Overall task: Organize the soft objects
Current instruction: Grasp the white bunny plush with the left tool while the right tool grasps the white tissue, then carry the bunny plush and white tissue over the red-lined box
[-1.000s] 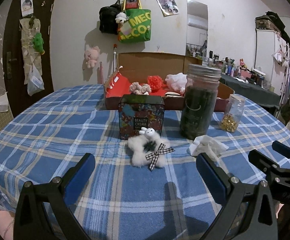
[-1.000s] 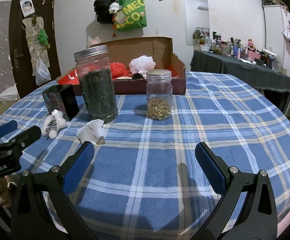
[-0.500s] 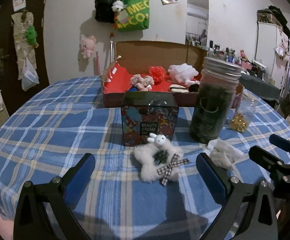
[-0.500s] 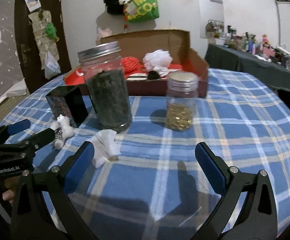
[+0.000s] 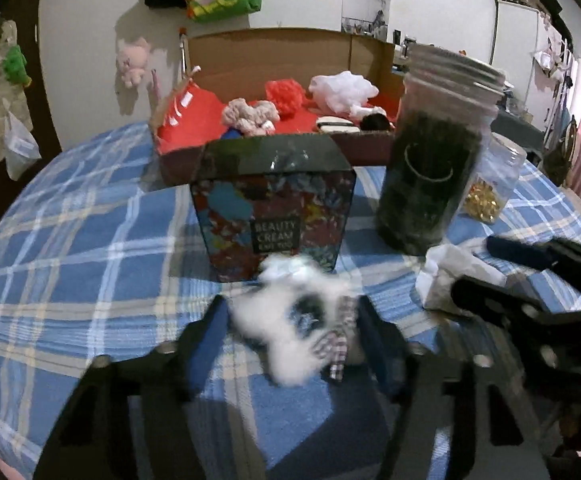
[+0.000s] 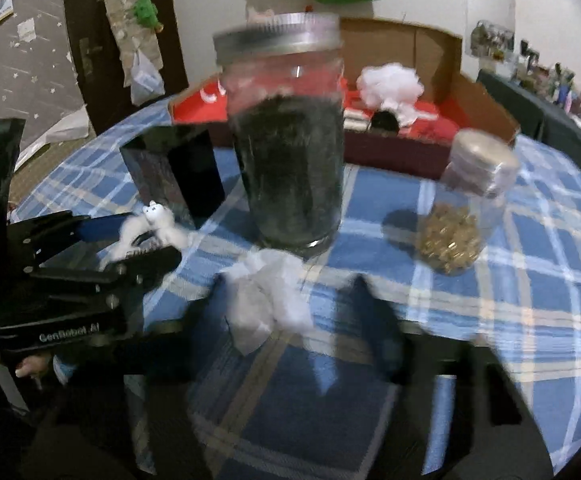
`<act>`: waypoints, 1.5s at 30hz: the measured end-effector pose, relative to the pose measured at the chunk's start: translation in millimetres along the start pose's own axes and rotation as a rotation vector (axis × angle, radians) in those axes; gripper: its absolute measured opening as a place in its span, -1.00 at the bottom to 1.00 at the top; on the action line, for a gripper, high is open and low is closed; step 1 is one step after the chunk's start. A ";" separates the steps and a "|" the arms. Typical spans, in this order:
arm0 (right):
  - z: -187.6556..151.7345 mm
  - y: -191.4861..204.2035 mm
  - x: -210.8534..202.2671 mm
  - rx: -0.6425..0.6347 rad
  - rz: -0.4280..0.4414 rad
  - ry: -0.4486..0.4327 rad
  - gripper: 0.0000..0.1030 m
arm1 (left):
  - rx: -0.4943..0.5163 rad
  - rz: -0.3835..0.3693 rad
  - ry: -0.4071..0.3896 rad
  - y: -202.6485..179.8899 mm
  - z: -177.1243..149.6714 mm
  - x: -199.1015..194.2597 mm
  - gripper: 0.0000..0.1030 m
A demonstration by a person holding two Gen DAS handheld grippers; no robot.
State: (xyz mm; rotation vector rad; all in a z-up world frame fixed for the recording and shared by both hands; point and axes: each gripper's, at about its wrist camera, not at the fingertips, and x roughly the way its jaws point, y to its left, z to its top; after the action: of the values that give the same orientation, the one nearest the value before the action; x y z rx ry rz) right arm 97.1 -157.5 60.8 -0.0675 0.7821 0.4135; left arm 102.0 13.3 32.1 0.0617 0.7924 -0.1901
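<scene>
Moved: both tongs closer to their targets since a second ago, jaws just been closing.
Left tongs (image 5: 290,332): half-narrowed around fluffy white plush toy with checked bow (image 5: 290,328); pad contact unclear through blur.
Right tongs (image 6: 290,320): narrowed around crumpled white tissue wad (image 6: 266,300); grip unconfirmed.
Place: both on blue plaid bench (image 5: 70,248), before dark glass jar (image 5: 430,176).
Handling: likely light, squashy; pinch mid-body.

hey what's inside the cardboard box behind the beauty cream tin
The cardboard box holds a pinkish scrunchie, a red pouf, a white pouf and something dark. The beauty cream tin hides its front floor.
</scene>
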 end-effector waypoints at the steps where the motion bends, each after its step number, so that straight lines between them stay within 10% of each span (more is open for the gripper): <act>1: -0.6 -0.8 2.2 0.007 0.024 0.011 -0.36 | 0.002 -0.009 -0.006 -0.3 -0.1 -1.4 0.09; 8: -7.1 4.2 -5.4 0.008 0.078 -0.016 -0.70 | 0.003 -0.063 -0.040 -7.9 -1.8 -17.0 0.08; 45: 0.4 -54.9 -73.0 0.149 -0.016 -0.184 -0.71 | 0.047 -0.020 -0.167 -1.0 26.8 -64.5 0.08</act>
State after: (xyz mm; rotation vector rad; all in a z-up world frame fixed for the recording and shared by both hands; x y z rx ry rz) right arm 72.4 -232.4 106.9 0.1024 0.6279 0.3396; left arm 76.4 18.4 96.9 0.0810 0.6220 -0.2298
